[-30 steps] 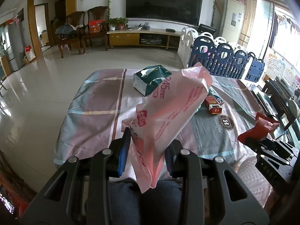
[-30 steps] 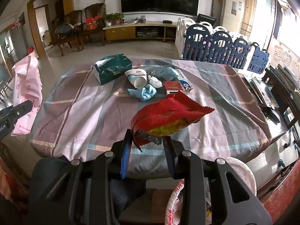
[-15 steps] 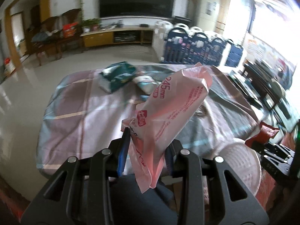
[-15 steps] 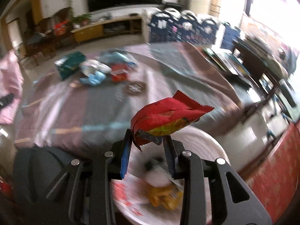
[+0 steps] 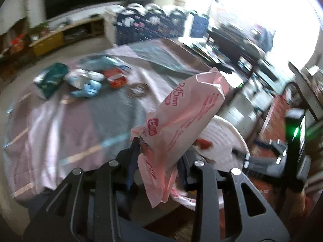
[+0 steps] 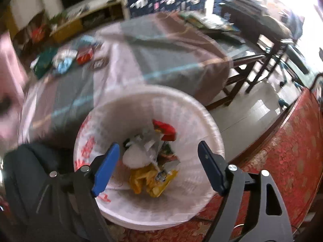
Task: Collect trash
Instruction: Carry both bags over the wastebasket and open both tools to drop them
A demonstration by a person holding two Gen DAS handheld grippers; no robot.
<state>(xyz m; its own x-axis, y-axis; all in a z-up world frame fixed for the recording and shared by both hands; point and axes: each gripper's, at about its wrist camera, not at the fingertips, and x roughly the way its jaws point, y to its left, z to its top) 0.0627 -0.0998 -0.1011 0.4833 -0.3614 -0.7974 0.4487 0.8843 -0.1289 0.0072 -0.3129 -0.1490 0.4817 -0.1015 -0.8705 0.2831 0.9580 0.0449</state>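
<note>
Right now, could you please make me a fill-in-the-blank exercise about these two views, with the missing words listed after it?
1. The left hand-held gripper is shut on a ____ bag.
2. The right hand-held gripper is ____, with nothing between its fingers.
3. The red wrapper lies inside the white ____.
4. The green tissue box rests on the ____.

Missing words: pink; open; bin; table
</note>
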